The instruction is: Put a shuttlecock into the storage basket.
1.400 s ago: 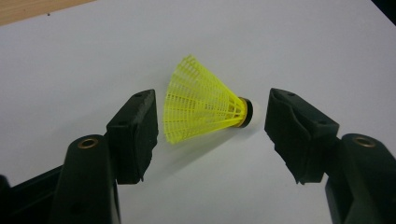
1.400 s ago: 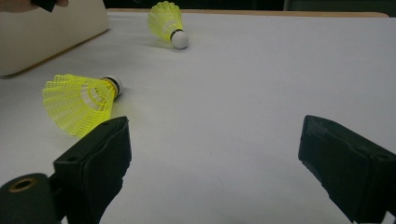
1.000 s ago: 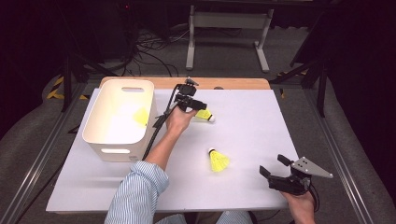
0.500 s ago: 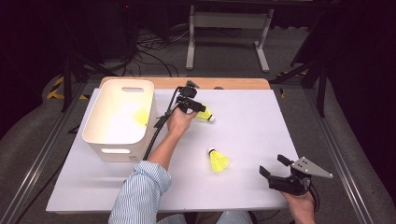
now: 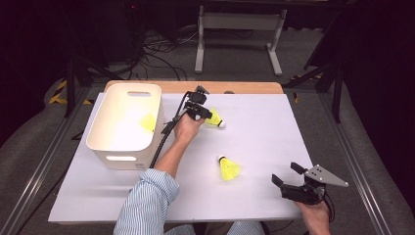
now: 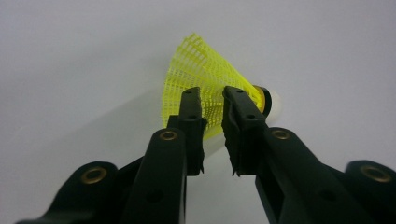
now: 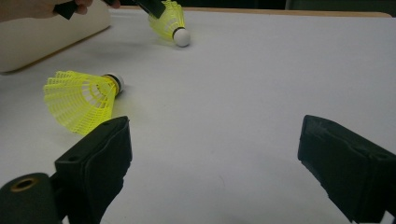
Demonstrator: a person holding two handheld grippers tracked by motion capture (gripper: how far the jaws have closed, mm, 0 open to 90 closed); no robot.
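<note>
Closing over the past second, the left tongs now pinch the skirt of the far shuttlecock on the white bench beside the bin, likely ready for lifting. It lies sideways, cork toward the bench's right. Right tongs rest wide open, empty.

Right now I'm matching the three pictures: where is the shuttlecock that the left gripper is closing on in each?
High view: the far shuttlecock, centre, beside the left gripper.
Left gripper view: centre, its yellow skirt between the jaws, which have just been closing.
Right gripper view: top, left of centre.
Shared landmark: the white table sheet.
</note>
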